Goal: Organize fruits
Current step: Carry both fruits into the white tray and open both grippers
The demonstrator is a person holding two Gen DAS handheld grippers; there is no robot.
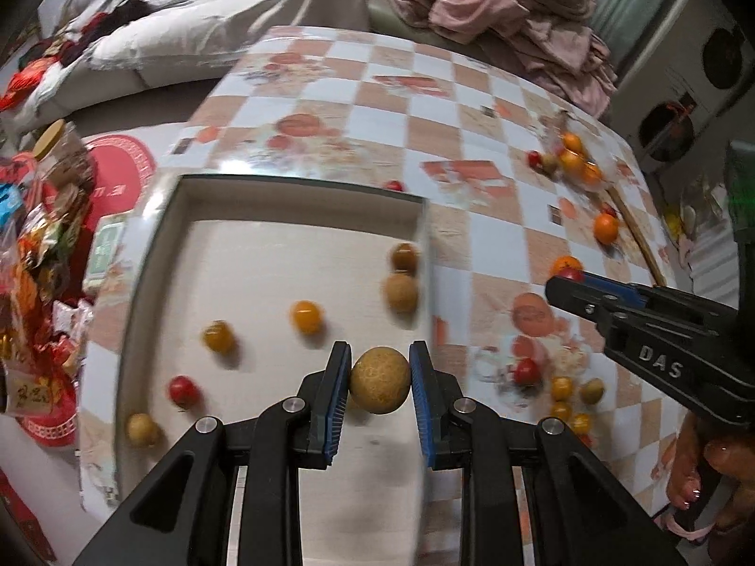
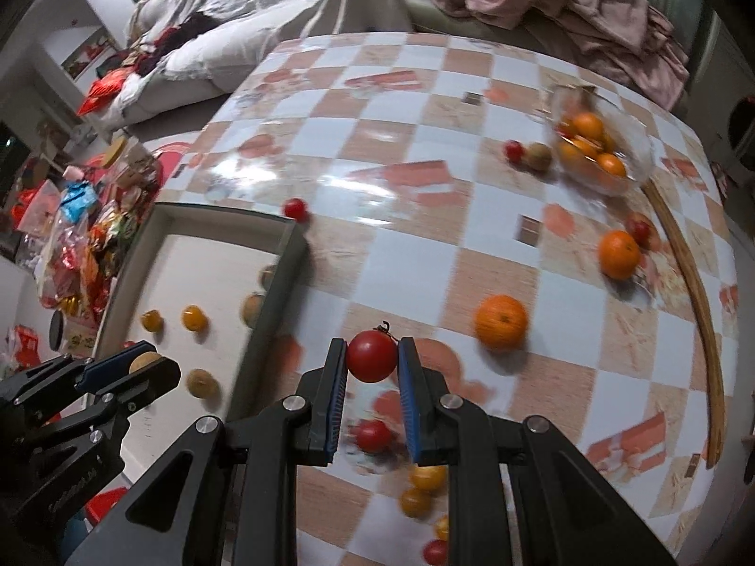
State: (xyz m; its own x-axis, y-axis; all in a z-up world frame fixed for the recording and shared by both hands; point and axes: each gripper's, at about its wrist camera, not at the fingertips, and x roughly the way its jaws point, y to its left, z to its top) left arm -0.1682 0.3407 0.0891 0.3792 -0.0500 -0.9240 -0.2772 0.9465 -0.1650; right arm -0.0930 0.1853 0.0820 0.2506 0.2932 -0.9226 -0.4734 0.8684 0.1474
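My left gripper [image 1: 380, 384] is shut on a tan longan [image 1: 380, 386] and holds it above the white tray [image 1: 302, 198]. The tray holds yellow tomatoes [image 1: 306, 317], a red tomato [image 1: 183, 390] and more longans [image 1: 401, 293]. My right gripper [image 2: 372, 362] is shut on a red cherry tomato [image 2: 372, 354] above the checkered table, right of the tray [image 2: 278, 278]. The right gripper also shows in the left wrist view [image 1: 566, 280], and the left gripper in the right wrist view [image 2: 141, 365].
A glass bowl [image 2: 637, 160] of oranges stands at the far right. Loose oranges [image 2: 501, 321], red and yellow tomatoes [image 2: 373, 434] and a longan [image 2: 539, 155] lie on the table. A bamboo strip [image 2: 698, 292] lies along the right edge. Snack bags [image 2: 80, 245] are piled to the left.
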